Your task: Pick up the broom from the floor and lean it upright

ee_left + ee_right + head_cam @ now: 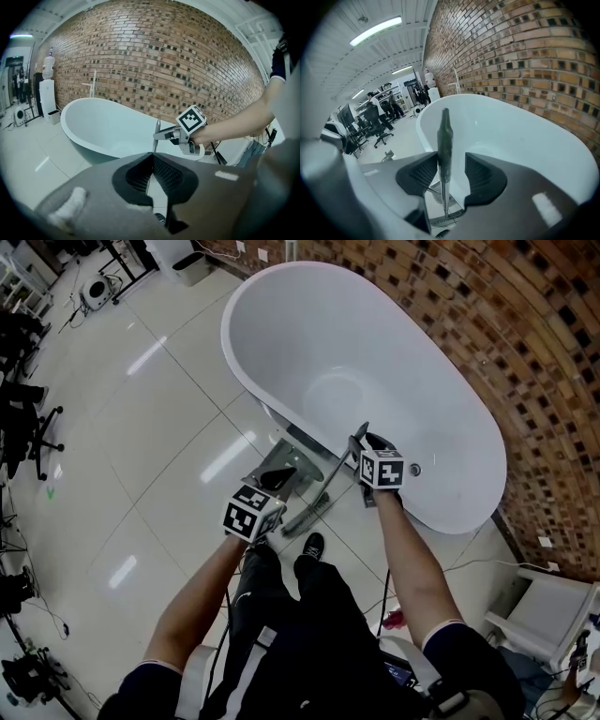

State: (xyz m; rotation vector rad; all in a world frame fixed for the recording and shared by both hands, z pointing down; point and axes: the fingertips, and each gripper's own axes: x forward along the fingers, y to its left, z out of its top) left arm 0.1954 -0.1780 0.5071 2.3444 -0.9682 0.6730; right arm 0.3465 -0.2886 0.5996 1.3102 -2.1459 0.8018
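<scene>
The broom leans with its grey handle [336, 470] against the white bathtub's rim [242, 371] and its brush head [305, 518] on the floor tiles. My right gripper [362, 441] is at the handle's top. In the right gripper view the handle [444, 140] stands upright between the jaws, against the left pad, with a gap to the right pad: open. My left gripper [277, 477] hovers lower left, beside the handle; its pads [152, 158] meet at the tips with nothing between them. The left gripper view shows the right gripper [161, 135] at the handle's tip [157, 125].
A brick wall [525, 352] runs behind the tub. A metal plate [292, 463] lies on the floor by the tub's base. My shoe [312, 545] is near the brush head. Office chairs [23, 437] stand far left, a white unit [553, 610] at the right.
</scene>
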